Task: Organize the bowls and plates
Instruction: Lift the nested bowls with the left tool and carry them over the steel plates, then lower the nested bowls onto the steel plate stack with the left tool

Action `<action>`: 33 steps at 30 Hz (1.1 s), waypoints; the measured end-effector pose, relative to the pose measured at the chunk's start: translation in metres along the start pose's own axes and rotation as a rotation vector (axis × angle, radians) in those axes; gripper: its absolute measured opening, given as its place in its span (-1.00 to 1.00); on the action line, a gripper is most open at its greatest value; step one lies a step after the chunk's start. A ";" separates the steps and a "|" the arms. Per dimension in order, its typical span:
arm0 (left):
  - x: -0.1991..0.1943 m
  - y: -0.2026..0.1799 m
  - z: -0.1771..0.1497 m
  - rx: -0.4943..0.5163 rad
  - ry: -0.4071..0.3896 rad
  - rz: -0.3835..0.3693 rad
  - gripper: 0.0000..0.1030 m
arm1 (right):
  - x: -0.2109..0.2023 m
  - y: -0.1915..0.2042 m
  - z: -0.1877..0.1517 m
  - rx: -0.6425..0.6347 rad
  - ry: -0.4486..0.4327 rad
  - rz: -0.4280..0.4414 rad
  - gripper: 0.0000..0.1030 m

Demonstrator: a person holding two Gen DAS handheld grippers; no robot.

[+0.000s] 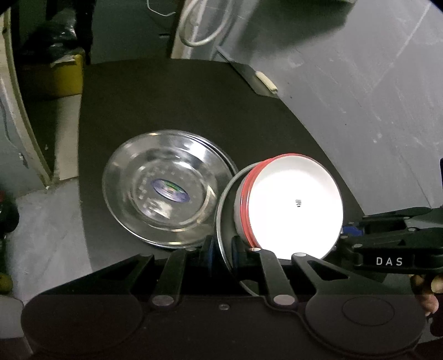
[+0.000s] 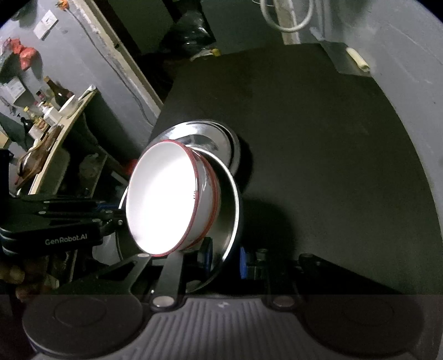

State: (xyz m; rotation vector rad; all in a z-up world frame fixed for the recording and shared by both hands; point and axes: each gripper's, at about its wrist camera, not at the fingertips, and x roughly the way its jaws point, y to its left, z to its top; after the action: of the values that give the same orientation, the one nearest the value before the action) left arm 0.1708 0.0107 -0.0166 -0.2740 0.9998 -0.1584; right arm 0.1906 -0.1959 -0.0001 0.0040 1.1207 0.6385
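Note:
A white bowl with a red rim (image 1: 293, 207) sits in a steel plate (image 1: 225, 221) that is held tilted above the black table. My left gripper (image 1: 223, 249) is shut on that plate's rim. My right gripper (image 2: 225, 256) is shut on the opposite rim of the same plate (image 2: 231, 210), with the bowl (image 2: 157, 199) in it. My right gripper also shows in the left wrist view (image 1: 346, 241), and my left gripper in the right wrist view (image 2: 119, 218). A stack of steel plates (image 1: 166, 188) with a blue sticker lies flat on the table; it also shows behind the bowl in the right wrist view (image 2: 210, 138).
The black table (image 1: 180, 105) meets a grey wall (image 1: 373, 97) on the right. A yellow box (image 1: 66, 74) stands beyond the table's far left corner. A cluttered wooden shelf with bottles (image 2: 52, 110) stands to the left. A white cable (image 1: 199, 25) hangs at the back.

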 end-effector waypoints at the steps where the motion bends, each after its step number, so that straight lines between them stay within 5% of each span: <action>1: -0.001 0.003 0.001 -0.006 -0.004 0.004 -0.77 | 0.002 0.002 0.003 -0.006 -0.001 0.003 -0.57; 33: 0.020 0.082 0.040 -0.117 0.000 0.075 -0.78 | 0.085 0.032 0.079 -0.049 0.062 0.051 -0.58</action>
State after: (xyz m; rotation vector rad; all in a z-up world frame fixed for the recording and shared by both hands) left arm 0.2162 0.0902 -0.0372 -0.3422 1.0199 -0.0315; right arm 0.2652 -0.1048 -0.0245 -0.0296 1.1672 0.7157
